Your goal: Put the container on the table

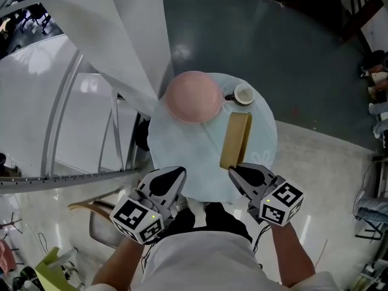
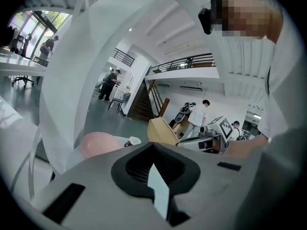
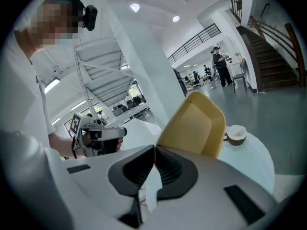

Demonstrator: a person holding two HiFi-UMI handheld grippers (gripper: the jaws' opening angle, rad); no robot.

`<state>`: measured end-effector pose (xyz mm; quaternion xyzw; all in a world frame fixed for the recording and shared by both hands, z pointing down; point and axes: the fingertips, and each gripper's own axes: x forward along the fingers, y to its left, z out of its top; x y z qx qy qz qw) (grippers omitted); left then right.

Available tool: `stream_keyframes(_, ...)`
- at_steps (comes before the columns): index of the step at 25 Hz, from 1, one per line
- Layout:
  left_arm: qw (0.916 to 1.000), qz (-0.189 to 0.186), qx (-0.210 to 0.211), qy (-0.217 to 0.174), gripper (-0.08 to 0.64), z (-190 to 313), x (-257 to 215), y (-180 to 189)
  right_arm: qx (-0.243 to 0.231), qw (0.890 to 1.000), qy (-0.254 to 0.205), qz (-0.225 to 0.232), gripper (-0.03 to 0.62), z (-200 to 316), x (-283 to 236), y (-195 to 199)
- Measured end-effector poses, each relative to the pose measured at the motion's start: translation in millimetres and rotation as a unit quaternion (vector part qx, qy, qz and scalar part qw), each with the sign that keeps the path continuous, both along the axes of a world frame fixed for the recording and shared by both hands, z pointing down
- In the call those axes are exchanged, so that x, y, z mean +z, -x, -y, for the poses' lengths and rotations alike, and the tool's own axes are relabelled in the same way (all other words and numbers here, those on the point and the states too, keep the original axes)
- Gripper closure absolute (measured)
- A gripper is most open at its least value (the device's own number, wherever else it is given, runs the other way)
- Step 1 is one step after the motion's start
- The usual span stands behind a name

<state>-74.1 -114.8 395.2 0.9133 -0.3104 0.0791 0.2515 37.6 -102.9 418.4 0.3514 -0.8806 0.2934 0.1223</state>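
Tan rectangular container (image 1: 236, 139) stands on edge; right hand-held gripper (image 1: 233, 170) pinches it.

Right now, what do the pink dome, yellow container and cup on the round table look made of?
Pink dome: probably plastic, smooth and matte, with only a soft sheen.
Yellow container: likely moulded plastic, maybe bamboo fibre; matte, thin walls, rounded corners.
Cup: looks ceramic, pale and glossy with a dark handle; too small to be sure.

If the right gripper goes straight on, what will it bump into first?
Most likely the yellow container. The right gripper, jaws shut, points at its near end on the round table; the gap between them looks small, though depth is hard to judge.
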Motion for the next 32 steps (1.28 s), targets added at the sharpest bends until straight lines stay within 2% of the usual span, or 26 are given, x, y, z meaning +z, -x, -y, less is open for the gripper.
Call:
stream_keyframes(14,0.9993,0.021,-0.016,0.025,0.538,33.1,24.9,-34.4,-0.034,0.997,0.041,-0.063,0.561,41.7,73.6,-39.7)
stream_keyframes(19,0.9988,0.024,-0.024,0.035,0.538,35.9,31.3,-36.0,-0.068,0.988,0.059,-0.126,0.561,42.8,116.7,-42.9)
stream_keyframes(32,0.9969,0.032,-0.036,0.063,0.539,39.6,60.3,-34.1,-0.101,0.972,0.119,-0.176,0.561,47.2,197.7,-42.2)
